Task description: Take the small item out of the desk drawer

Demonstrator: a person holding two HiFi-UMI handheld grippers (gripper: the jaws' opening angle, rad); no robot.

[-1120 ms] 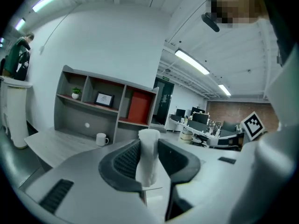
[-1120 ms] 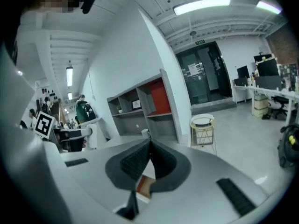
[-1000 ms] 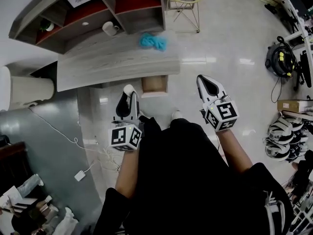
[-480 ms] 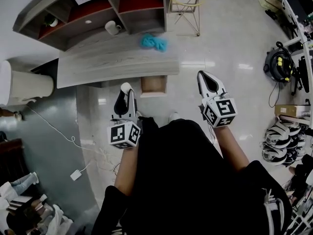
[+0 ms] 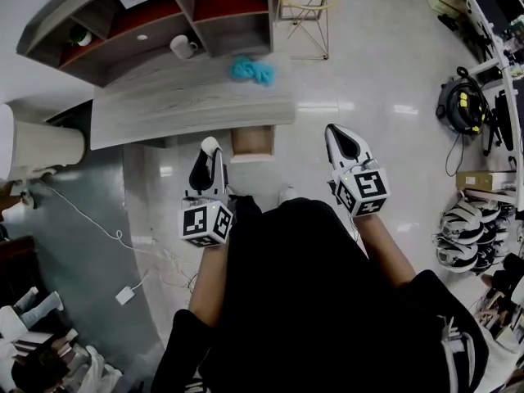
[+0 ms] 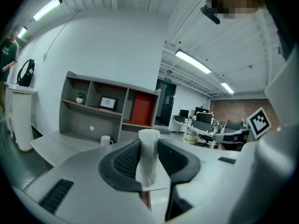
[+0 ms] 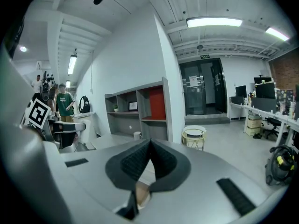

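- Since my left gripper [image 6: 148,143] and my right gripper [image 7: 149,143] have both kept still over the last moment, nothing has changed for the job. The small white stubby item [image 6: 148,167] stays out of the drawer, so I judge the taking-out as good as done.
- The left gripper's dark ribbed jaws stand partway apart and press on that item from both sides. It stands upright between them and pokes up just past their tips.
- The right gripper is closed tip to tip with nothing in it. It hangs beside the left one, well apart from it.
- Just beyond the left gripper's nose, the shallow wood-brown drawer [image 5: 254,142] juts open from under the grey wood-grain desktop [image 5: 164,109].
- Farther back on that desktop lies a crumpled turquoise cloth [image 5: 250,70]. A white mug [image 5: 182,47] stands at the foot of the grey-and-red shelf unit [image 5: 233,27].
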